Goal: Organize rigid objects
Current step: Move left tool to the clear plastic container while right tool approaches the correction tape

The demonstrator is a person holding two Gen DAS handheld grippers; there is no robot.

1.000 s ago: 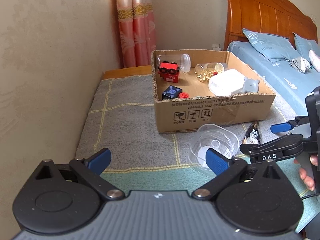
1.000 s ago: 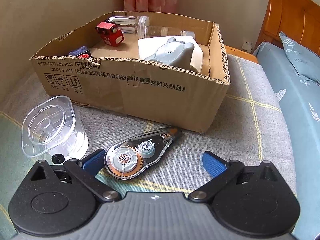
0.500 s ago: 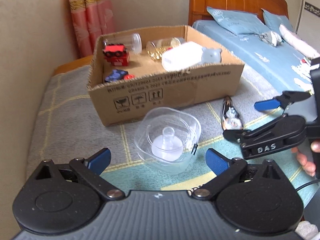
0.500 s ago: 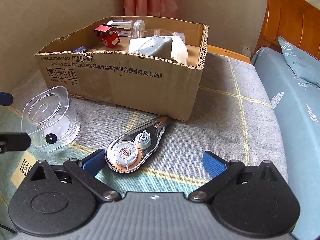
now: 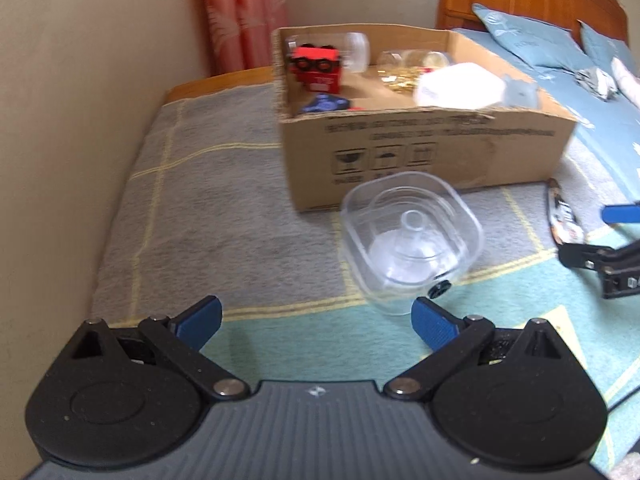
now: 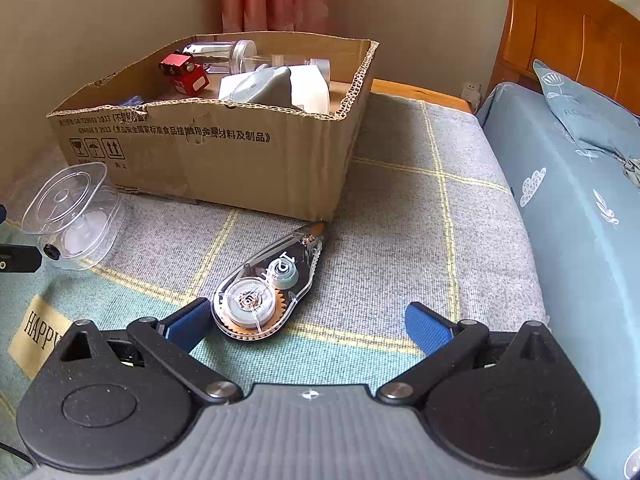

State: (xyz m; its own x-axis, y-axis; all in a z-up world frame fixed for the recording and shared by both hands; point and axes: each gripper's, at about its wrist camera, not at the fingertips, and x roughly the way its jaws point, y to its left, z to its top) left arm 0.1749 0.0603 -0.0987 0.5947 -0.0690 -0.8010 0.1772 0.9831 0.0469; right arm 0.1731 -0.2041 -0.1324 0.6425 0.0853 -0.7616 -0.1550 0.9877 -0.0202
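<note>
Left claw (image 5: 314, 320) spread wide and empty, clear plastic container (image 5: 412, 240) at its 1 o'clock, right claw (image 6: 308, 326) wide too, correction tape dispenser (image 6: 270, 284) at 11 o'clock touching its left finger, cardboard box (image 6: 224, 160) beyond at 12

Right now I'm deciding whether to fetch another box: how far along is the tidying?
Mostly done: the cardboard box already holds the red toy, clear jars, a white case and a grey piece. Nothing is in hand; the left gripper and right gripper have open jaws. Left on the blanket: the clear container and the correction tape.
</note>
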